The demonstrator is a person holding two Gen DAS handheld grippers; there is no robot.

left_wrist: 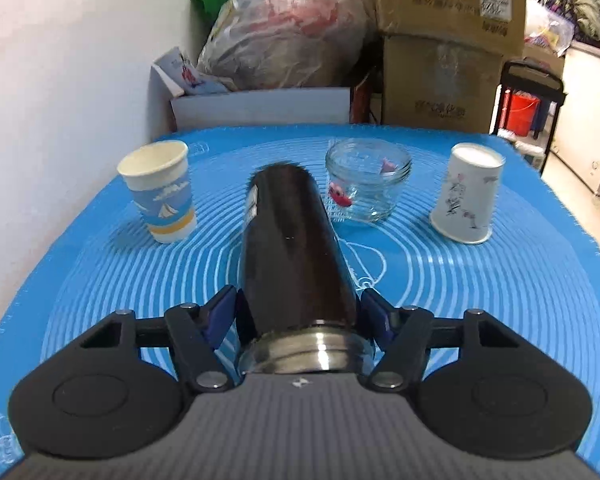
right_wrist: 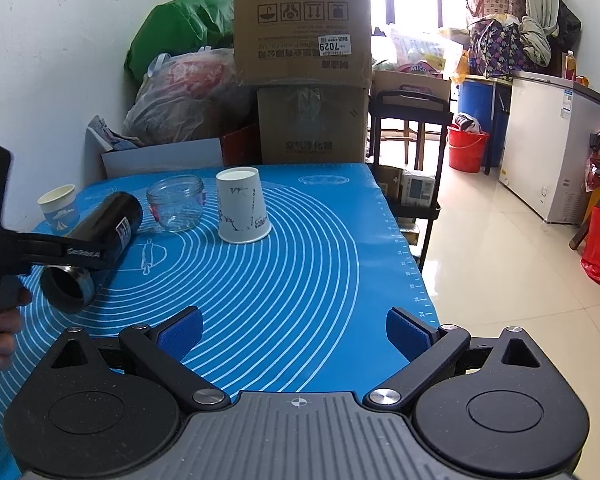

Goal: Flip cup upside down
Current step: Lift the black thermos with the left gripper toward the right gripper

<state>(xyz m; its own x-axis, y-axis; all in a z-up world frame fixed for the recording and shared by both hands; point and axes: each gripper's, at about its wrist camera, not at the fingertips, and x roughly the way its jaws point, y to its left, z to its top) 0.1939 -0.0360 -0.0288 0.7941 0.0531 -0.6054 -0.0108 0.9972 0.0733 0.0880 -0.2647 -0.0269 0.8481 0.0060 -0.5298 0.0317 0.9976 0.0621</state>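
Left fingers (left_wrist: 296,316) grip the black cup (left_wrist: 292,248) horizontally, open end toward the hand, above the desk (right_wrist: 300,280); right fingers (right_wrist: 296,332) open, empty.

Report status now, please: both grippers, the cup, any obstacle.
Left gripper shut on black cup, held tilted above blue mat, mouth toward camera. Right gripper open, empty. Glass jar close behind.
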